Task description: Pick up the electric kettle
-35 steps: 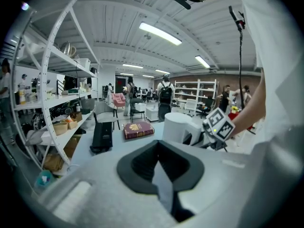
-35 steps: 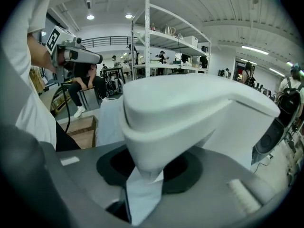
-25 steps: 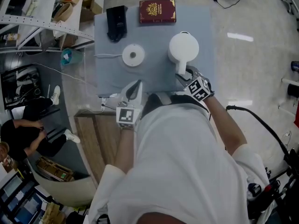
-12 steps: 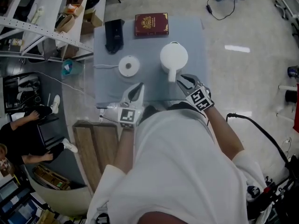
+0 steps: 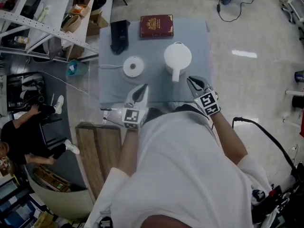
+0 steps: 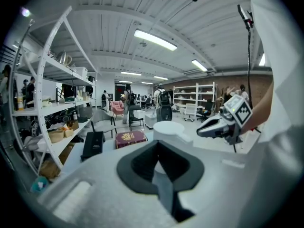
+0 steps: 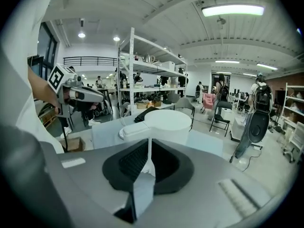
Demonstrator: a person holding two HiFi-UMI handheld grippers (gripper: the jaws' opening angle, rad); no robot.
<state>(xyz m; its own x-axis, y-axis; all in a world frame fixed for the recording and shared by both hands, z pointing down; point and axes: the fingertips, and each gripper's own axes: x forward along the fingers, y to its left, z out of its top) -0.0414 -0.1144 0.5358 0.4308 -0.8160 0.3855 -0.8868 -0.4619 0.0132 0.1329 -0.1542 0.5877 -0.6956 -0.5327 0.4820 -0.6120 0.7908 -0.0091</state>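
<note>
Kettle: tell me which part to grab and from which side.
Best grip the handle, its only narrow part; the kettle body is a wide round drum. It stands upright on the grey table with the handle pointing at the person's edge, so come in from that near side, jaws astride the handle.

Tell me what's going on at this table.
A person holds a gripper in each hand at the grey table. The right gripper, near the handle of the white electric kettle, has just been closing its jaws on nothing. The kettle stands on the table beside a round white base. The left gripper hovers shut.
</note>
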